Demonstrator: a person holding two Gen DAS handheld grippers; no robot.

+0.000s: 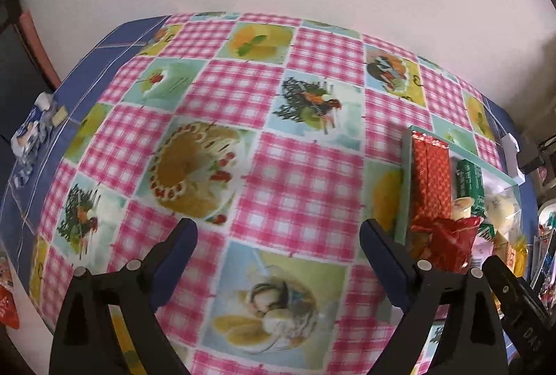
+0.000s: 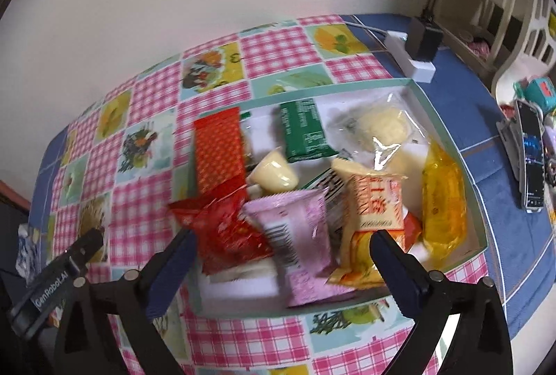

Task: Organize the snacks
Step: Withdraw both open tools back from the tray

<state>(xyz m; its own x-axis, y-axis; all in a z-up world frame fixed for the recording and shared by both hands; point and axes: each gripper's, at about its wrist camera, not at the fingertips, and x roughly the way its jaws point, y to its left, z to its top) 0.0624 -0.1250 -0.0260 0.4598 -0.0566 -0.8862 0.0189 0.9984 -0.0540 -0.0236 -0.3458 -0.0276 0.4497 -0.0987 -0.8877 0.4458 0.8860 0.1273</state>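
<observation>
The left gripper (image 1: 278,257) holds its jaws wide apart with nothing between them, above a bare patch of the surface covered by a pink-checked cloth with fruit and cake pictures (image 1: 299,187) at the lower middle of the left wrist view. The right gripper (image 2: 283,265) likewise has its jaws spread wide and empty, hanging over the near edge of a shallow pale-green cardboard box with a white floor (image 2: 448,118) that fills the middle of the right wrist view. Just beyond the right jaws, inside the box, lie a pink foil snack packet with a barcode (image 2: 299,236) and, touching its left side, a crumpled red foil packet (image 2: 226,225). To the right of the pink one is an orange-and-cream patterned packet (image 2: 375,205), and at the box's right wall a yellow translucent wrapped snack (image 2: 444,198). Farther back sit a small cream jelly cup (image 2: 274,173) tilted on its side, a long red-and-gold patterned packet (image 2: 219,149) along the left wall, a dark green packet (image 2: 305,132), and a clear bag of pale round pastry (image 2: 385,128). In the left wrist view the same box sits at the right edge of the frame. Beyond the box, at the upper right of the right wrist view, a white power strip with a black plug (image 2: 417,45) rests on the blue cloth edge (image 2: 514,236), and a dark phone (image 2: 531,159) lies at the far right.
</observation>
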